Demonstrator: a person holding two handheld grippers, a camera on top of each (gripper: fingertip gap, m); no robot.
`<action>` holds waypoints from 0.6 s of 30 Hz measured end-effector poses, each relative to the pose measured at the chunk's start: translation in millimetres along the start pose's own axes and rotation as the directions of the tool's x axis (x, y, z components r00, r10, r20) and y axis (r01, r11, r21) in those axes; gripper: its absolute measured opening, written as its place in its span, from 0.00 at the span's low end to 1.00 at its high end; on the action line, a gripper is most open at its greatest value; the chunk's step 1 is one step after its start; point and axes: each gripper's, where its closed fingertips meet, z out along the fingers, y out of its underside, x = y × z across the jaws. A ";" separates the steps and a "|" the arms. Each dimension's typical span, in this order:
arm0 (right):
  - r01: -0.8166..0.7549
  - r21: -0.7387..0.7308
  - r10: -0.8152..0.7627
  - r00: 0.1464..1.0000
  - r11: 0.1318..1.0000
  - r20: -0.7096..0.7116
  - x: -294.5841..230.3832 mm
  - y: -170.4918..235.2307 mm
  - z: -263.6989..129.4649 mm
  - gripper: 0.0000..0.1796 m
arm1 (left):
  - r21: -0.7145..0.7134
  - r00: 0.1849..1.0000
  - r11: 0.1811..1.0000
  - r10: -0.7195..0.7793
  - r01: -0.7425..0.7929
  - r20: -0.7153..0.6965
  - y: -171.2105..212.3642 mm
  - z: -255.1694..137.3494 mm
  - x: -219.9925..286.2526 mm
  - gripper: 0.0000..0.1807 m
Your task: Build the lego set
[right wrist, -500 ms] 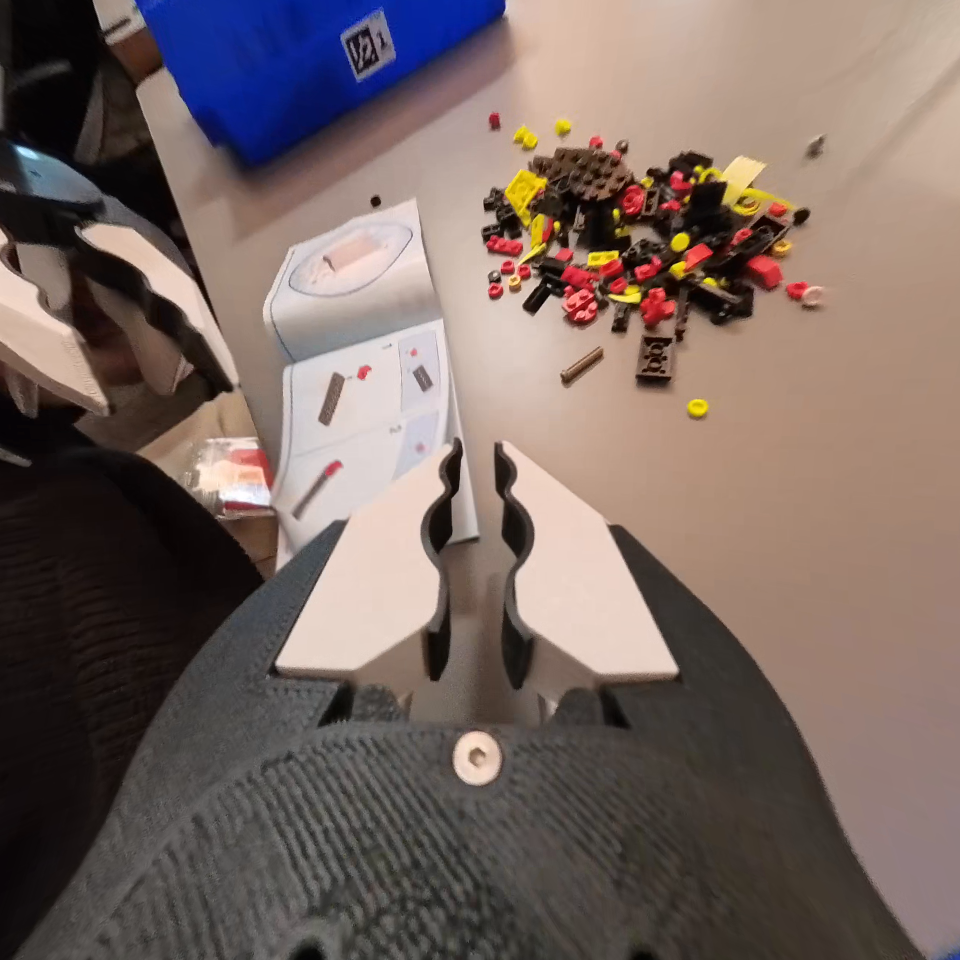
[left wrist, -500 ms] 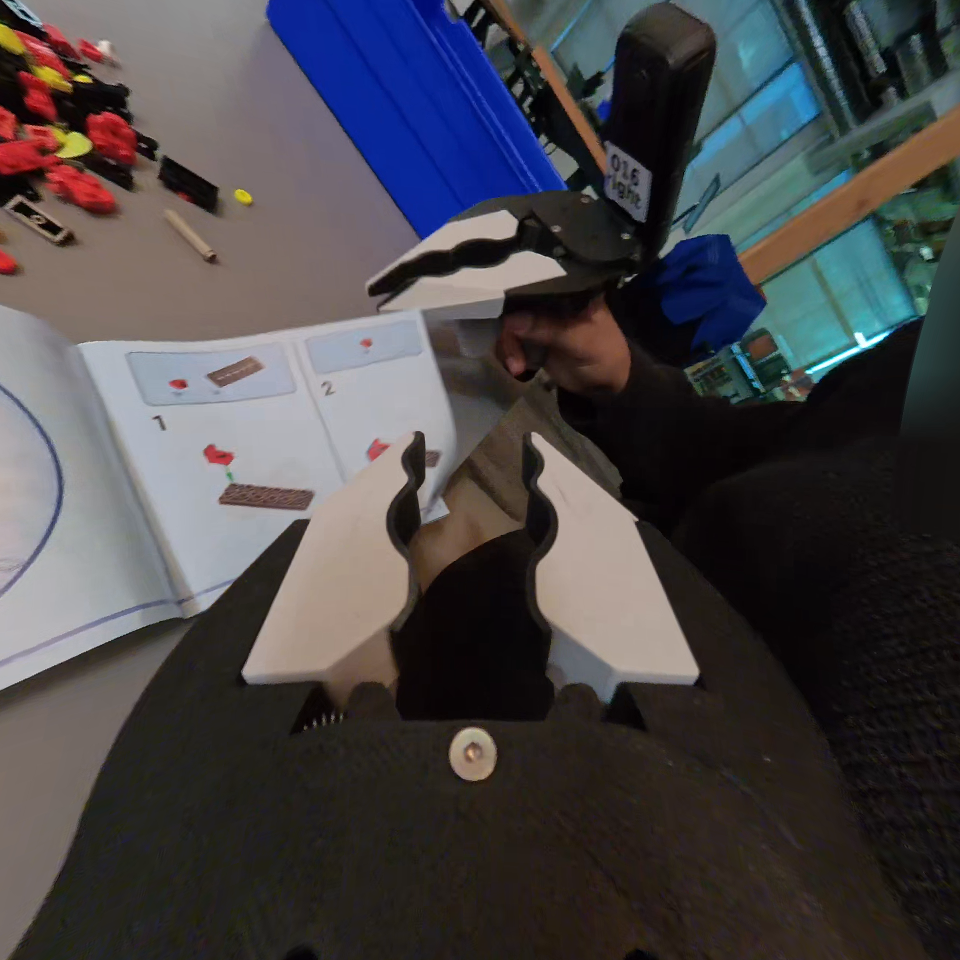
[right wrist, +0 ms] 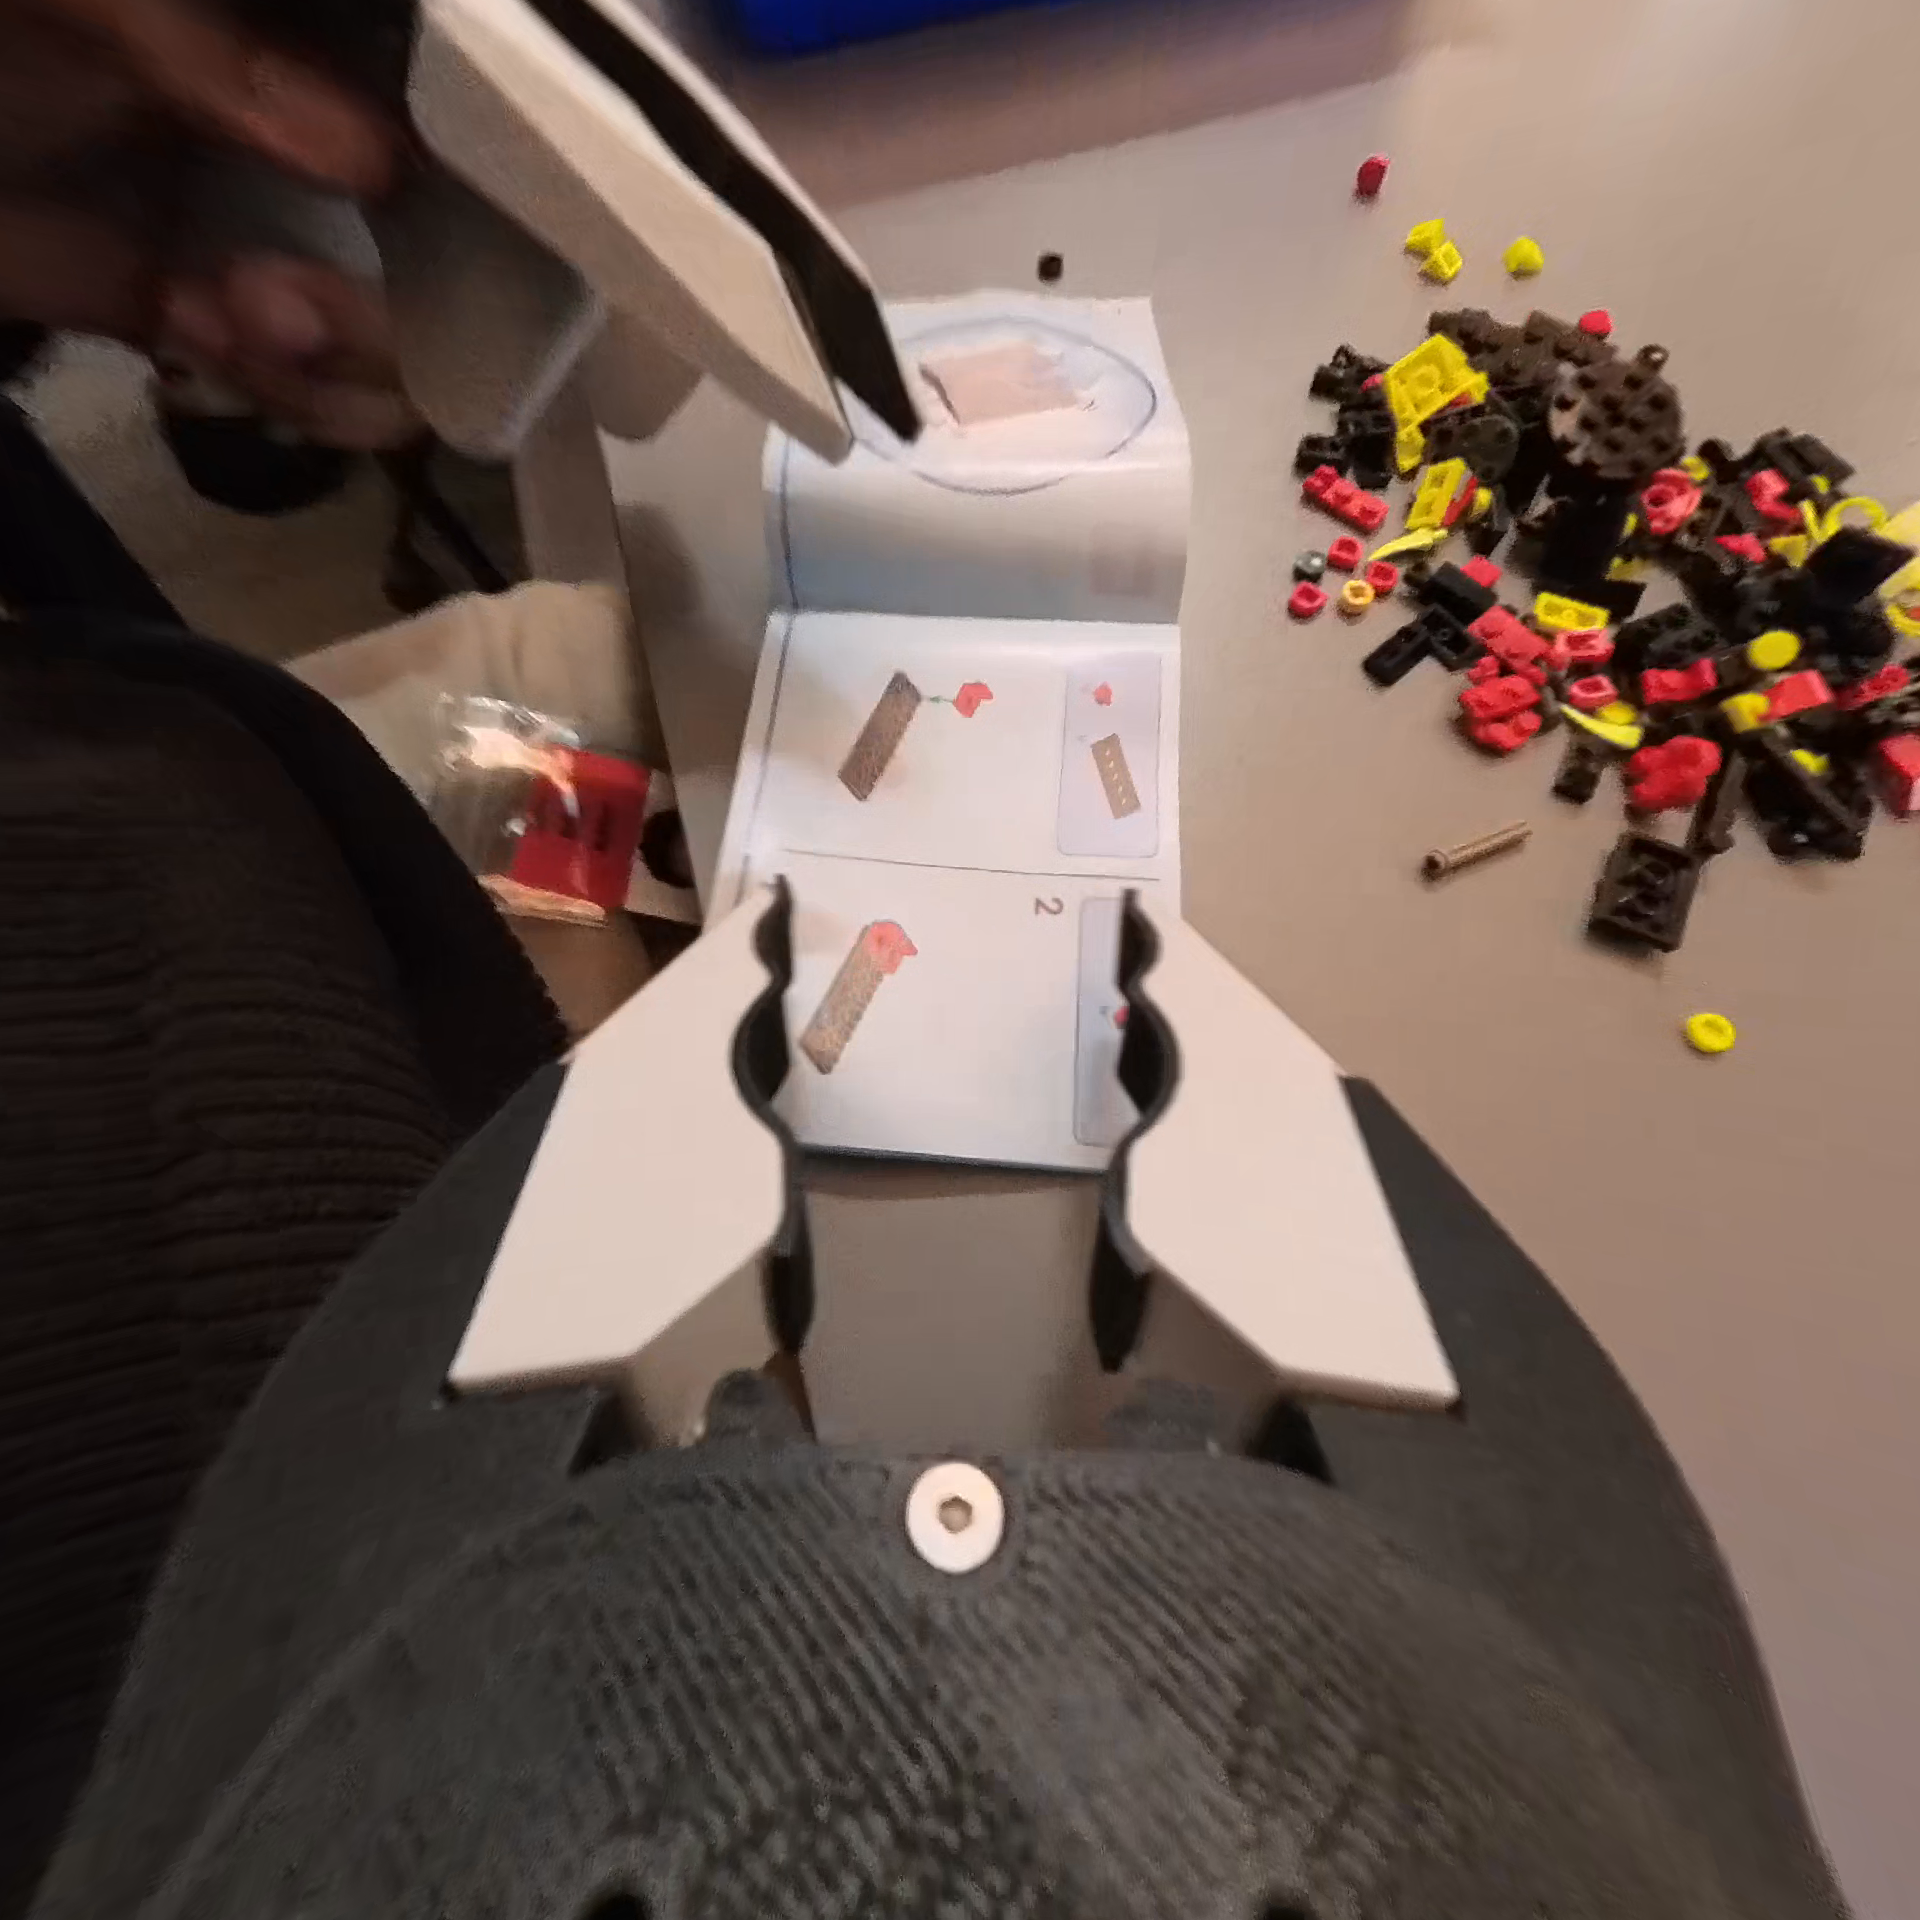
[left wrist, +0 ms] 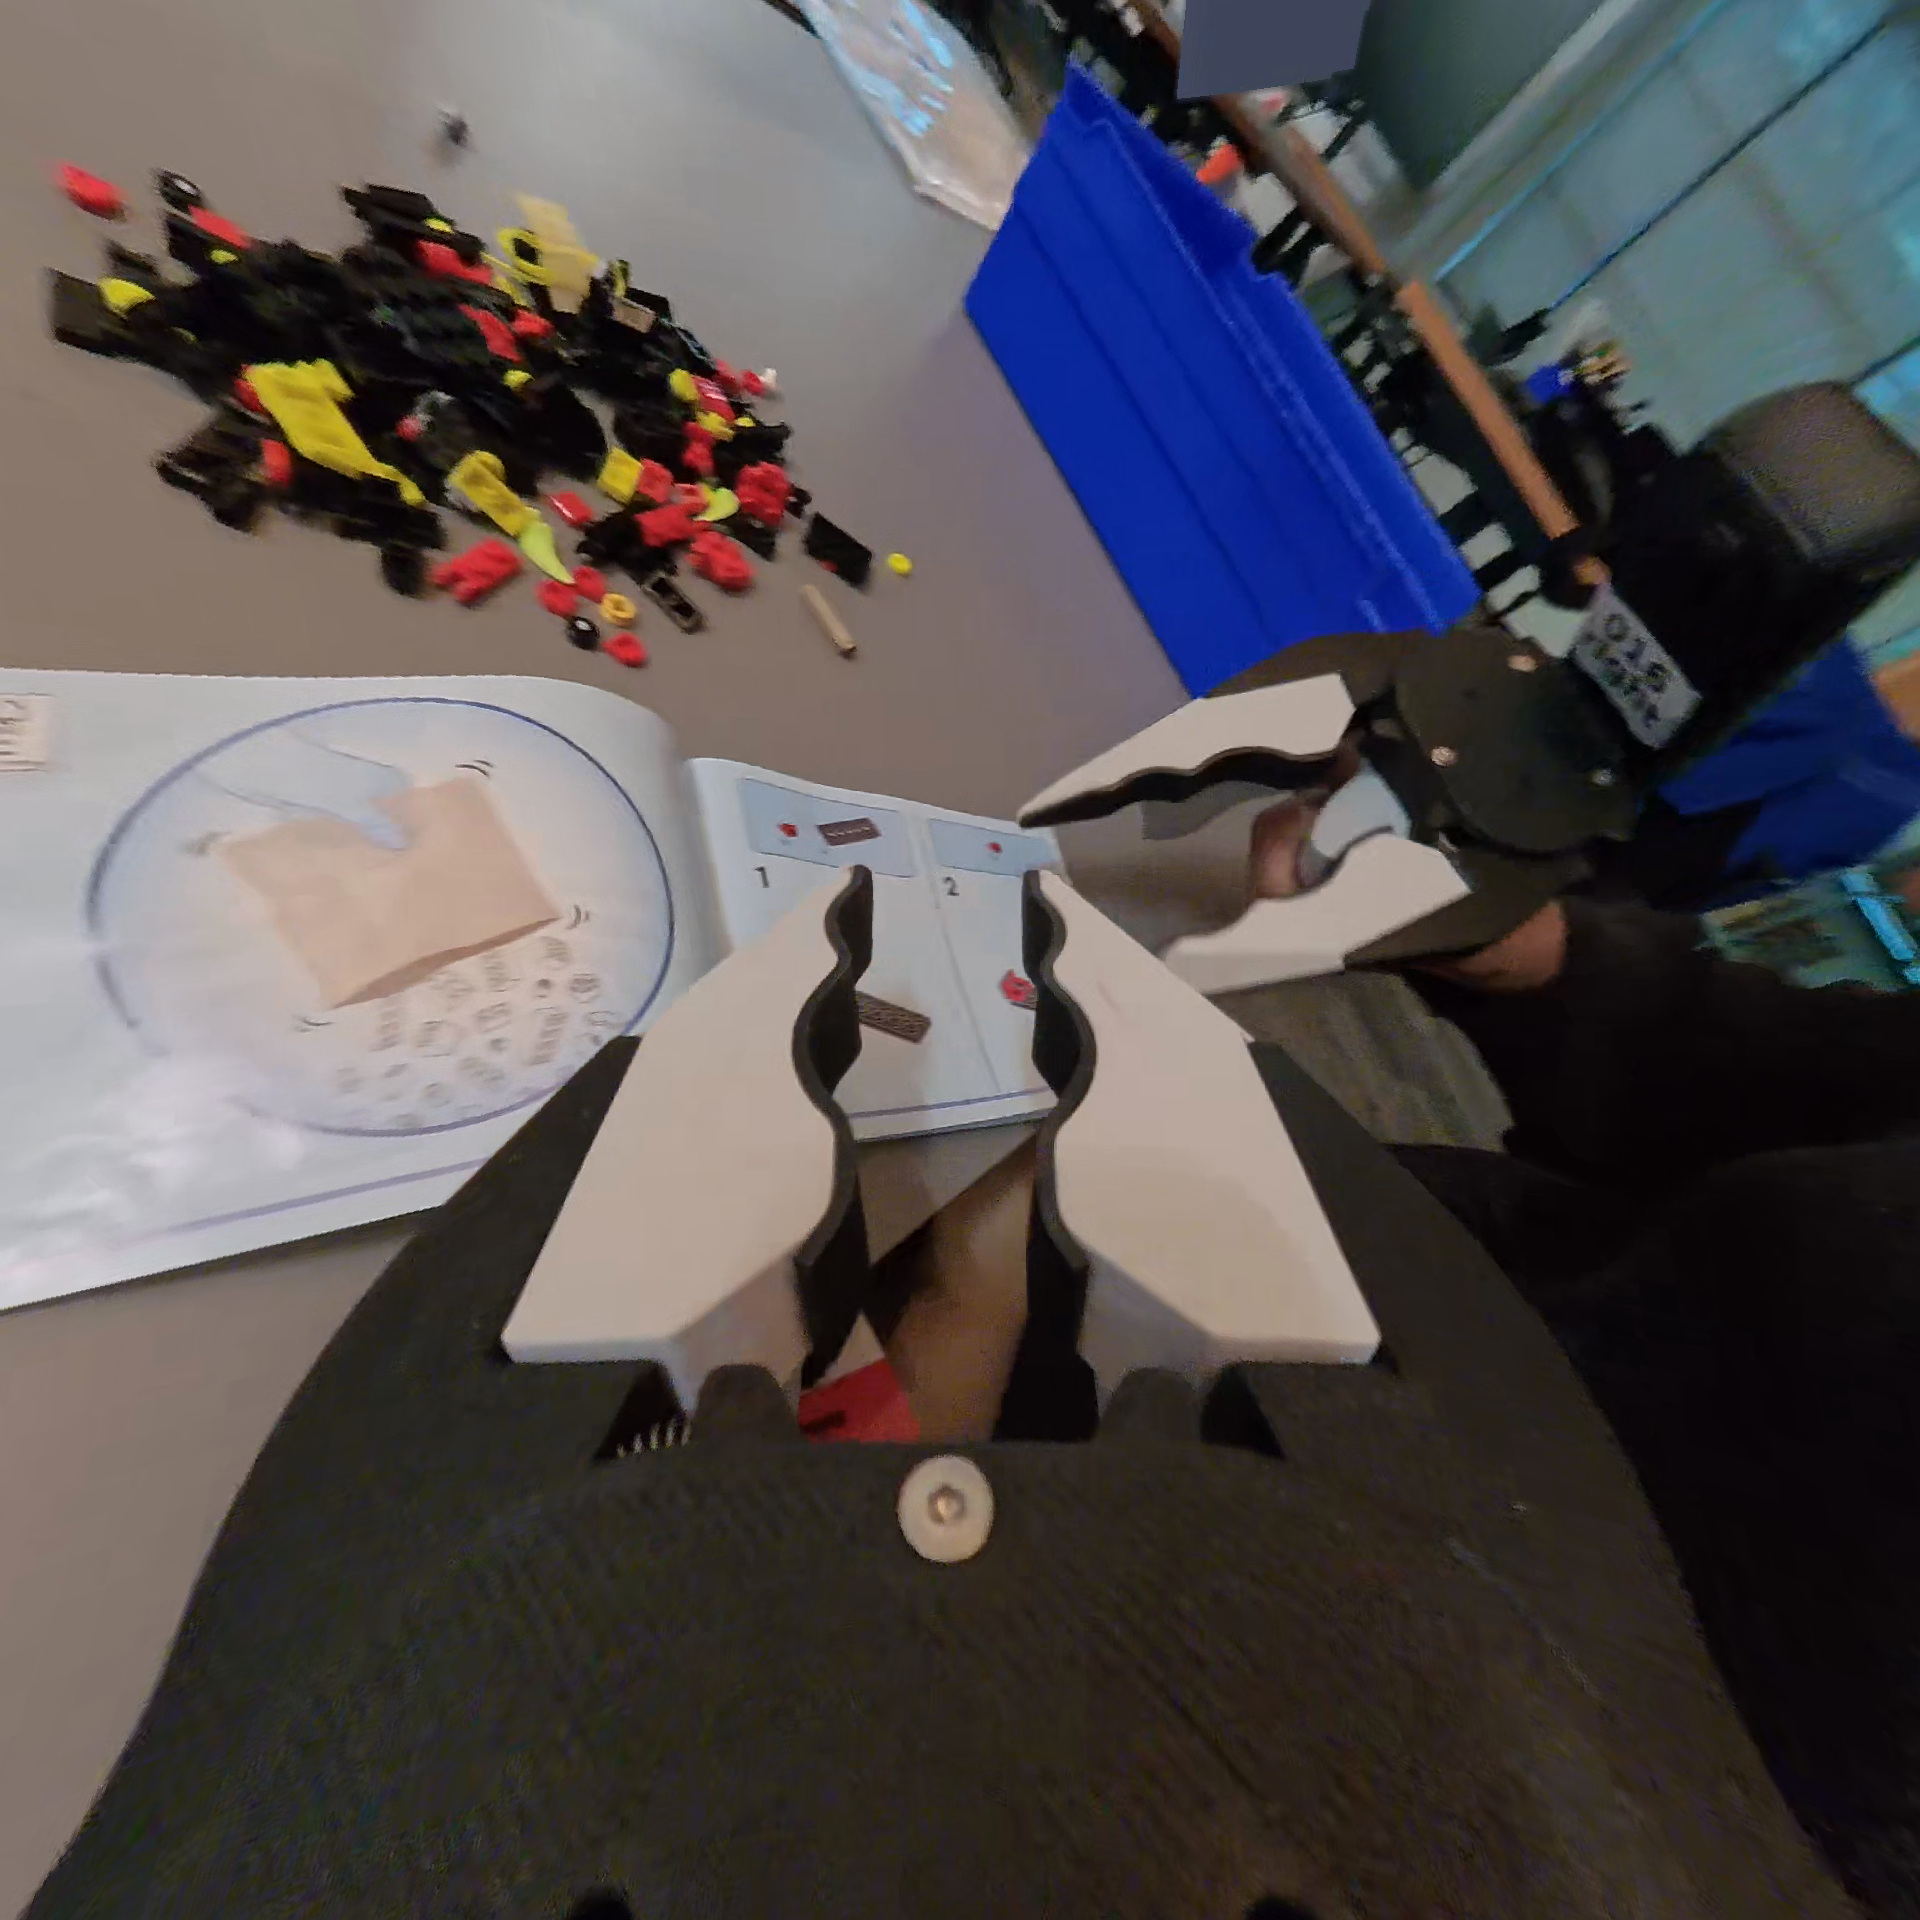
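Observation:
A pile of loose black, red and yellow lego pieces [left wrist: 468, 436] lies on the grey table [left wrist: 623, 125]; it also shows in the right wrist view [right wrist: 1621, 603]. An open instruction booklet [left wrist: 364, 935] lies at the near table edge and shows in the right wrist view [right wrist: 977, 748] too. My left gripper [left wrist: 945, 894] is open and empty, above the booklet's right page. My right gripper [right wrist: 951, 914] is open and empty over the booklet's near page. The right gripper [left wrist: 1174, 883] shows in the left wrist view, jaws apart. The left gripper's fingers [right wrist: 644, 229] reach over the booklet's far page.
A blue bin [left wrist: 1195, 416] stands at the table's far right edge. A tan rod [left wrist: 828, 620] and a yellow stud [left wrist: 899, 563] lie apart from the pile. A clear bag with a red item [right wrist: 561, 800] rests off the table's near edge, by dark clothing [right wrist: 187, 987]. The left gripper's tips are roughly 8 cm from the right gripper's.
Both grippers have opened wider. The left gripper swung left towards the table, bringing the pile and booklet into view. The right gripper moved closer over the booklet.

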 end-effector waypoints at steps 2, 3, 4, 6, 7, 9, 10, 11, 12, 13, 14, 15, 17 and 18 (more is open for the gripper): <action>0.051 -0.088 -0.057 0.996 0.995 -0.066 5.9 15.5 8.7 0.48 | -0.002 0.999 0.999 0.037 -0.037 0.028 -0.1 0.1 -1.6 0.15; 0.053 -0.126 -0.063 0.994 0.991 -0.084 8.9 22.8 11.7 0.48 | -0.003 0.999 0.999 0.046 -0.046 0.027 0.0 0.3 -0.6 0.15; 0.026 -0.123 -0.036 0.996 0.992 -0.086 10.8 24.3 11.6 0.48 | -0.005 0.999 0.999 0.048 -0.048 0.021 0.4 0.6 0.8 0.16; -0.038 -0.132 0.027 0.996 0.991 -0.082 15.8 29.2 11.1 0.48 | -0.003 0.999 0.999 0.040 -0.039 0.012 0.3 0.7 1.6 0.16; -0.052 -0.126 0.042 0.996 0.991 -0.083 18.4 29.4 9.8 0.48 | 0.000 0.999 0.999 0.033 -0.033 0.011 -0.1 0.4 1.2 0.16; -0.053 -0.135 0.040 0.994 0.989 -0.100 23.8 31.8 7.4 0.49 | 0.007 1.000 1.000 0.023 -0.023 0.005 -1.5 -0.4 1.1 0.16; -0.057 -0.137 0.043 0.994 0.989 -0.101 24.9 32.3 6.6 0.48 | 0.011 1.000 1.000 0.018 -0.018 0.004 -2.1 -0.7 1.0 0.16; -0.059 -0.138 0.045 0.994 0.989 -0.103 25.7 32.7 5.9 0.48 | 0.014 1.000 1.000 0.015 -0.015 0.004 -2.6 -0.9 0.7 0.16; -0.060 -0.140 0.045 0.993 0.988 -0.105 26.4 33.2 5.4 0.48 | 0.015 1.000 1.000 0.013 -0.013 0.004 -2.7 -1.0 0.5 0.16; -0.060 -0.142 0.045 0.993 0.988 -0.105 26.5 33.3 5.1 0.48 | 0.013 1.000 1.000 0.012 -0.012 0.005 -2.5 -0.9 0.3 0.16; -0.060 -0.143 0.045 0.993 0.988 -0.105 26.5 33.4 5.0 0.48 | 0.012 1.000 1.000 0.012 -0.012 0.006 -2.3 -0.7 0.1 0.16; -0.059 -0.144 0.044 0.993 0.988 -0.106 26.5 33.4 4.9 0.48 | 0.012 1.000 1.000 0.013 -0.013 0.007 -2.2 -0.6 0.1 0.16; -0.055 -0.145 0.040 0.994 0.988 -0.106 26.5 33.3 4.7 0.47 | 0.010 1.000 1.000 0.015 -0.015 0.008 -1.9 -0.3 0.1 0.16; -0.055 -0.146 0.039 0.993 0.988 -0.107 26.7 33.4 4.5 0.47 | 0.009 1.000 1.000 0.016 -0.016 0.010 -1.7 -0.2 -0.2 0.16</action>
